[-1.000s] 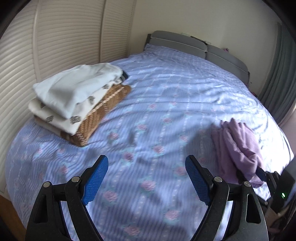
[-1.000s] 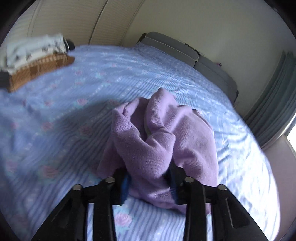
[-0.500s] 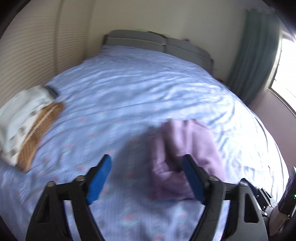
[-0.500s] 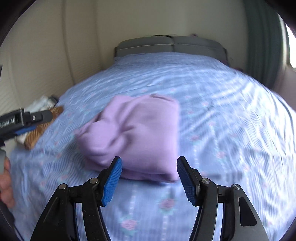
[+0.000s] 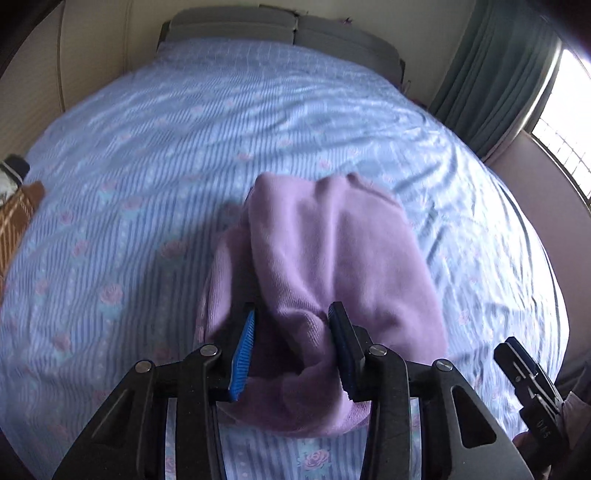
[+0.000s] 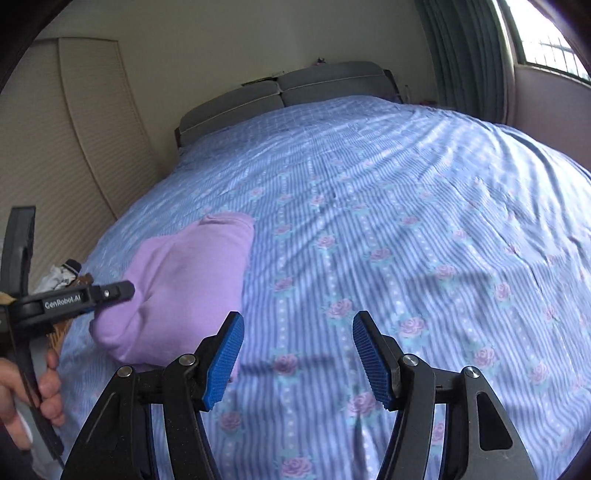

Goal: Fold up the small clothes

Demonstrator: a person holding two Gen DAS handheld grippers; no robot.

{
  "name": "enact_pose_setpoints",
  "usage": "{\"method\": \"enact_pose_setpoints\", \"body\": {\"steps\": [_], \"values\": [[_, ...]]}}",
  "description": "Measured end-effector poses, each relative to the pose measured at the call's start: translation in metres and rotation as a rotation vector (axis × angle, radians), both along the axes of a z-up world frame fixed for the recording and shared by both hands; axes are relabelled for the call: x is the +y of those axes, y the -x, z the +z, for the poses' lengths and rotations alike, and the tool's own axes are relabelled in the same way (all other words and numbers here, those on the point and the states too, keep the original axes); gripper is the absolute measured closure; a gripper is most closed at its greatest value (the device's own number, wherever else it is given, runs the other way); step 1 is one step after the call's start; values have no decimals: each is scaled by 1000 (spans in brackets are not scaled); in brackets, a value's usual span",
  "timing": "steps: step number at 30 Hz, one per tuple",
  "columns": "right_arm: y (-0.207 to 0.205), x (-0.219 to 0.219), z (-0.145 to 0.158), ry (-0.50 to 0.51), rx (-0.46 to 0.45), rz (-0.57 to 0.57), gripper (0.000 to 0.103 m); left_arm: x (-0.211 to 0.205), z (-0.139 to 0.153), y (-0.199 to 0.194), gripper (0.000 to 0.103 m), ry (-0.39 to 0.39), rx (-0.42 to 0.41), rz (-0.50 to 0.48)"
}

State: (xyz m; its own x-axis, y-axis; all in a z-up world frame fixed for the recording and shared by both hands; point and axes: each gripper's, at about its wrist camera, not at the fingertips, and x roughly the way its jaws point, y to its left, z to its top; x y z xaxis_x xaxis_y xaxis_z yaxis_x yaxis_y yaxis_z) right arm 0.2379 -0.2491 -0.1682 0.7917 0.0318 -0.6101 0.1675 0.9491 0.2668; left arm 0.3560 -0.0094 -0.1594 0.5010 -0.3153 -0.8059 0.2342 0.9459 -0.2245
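A folded purple garment [image 5: 332, 258] lies on the blue flowered bedsheet [image 5: 184, 129]. My left gripper [image 5: 291, 332] is shut on the near edge of the purple garment, with cloth bunched between its blue pads. In the right wrist view the garment [image 6: 184, 280] lies at the left, with the left gripper's side [image 6: 74, 299] over it. My right gripper [image 6: 297, 354] is open and empty, to the right of the garment, above bare sheet [image 6: 406, 221].
A stack of folded clothes [image 5: 14, 206] shows at the left edge of the bed, also glimpsed in the right wrist view [image 6: 66, 273]. A grey headboard [image 5: 280, 26] stands at the far end. Curtains [image 5: 498, 74] and a window are on the right.
My right gripper let go of the purple garment and moved off to its right. My left gripper swung over to the garment and closed on its near edge.
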Motion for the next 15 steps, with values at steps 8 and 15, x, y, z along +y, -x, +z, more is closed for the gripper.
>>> {"method": "enact_pose_setpoints", "body": {"steps": [8,15], "values": [[3,-6,-8,-19,16,-6,41,11,10,25,85,55,-15,14],[4,-9,-7,-21,14,-14,41,28,-11,28,83,83,17,51]]}}
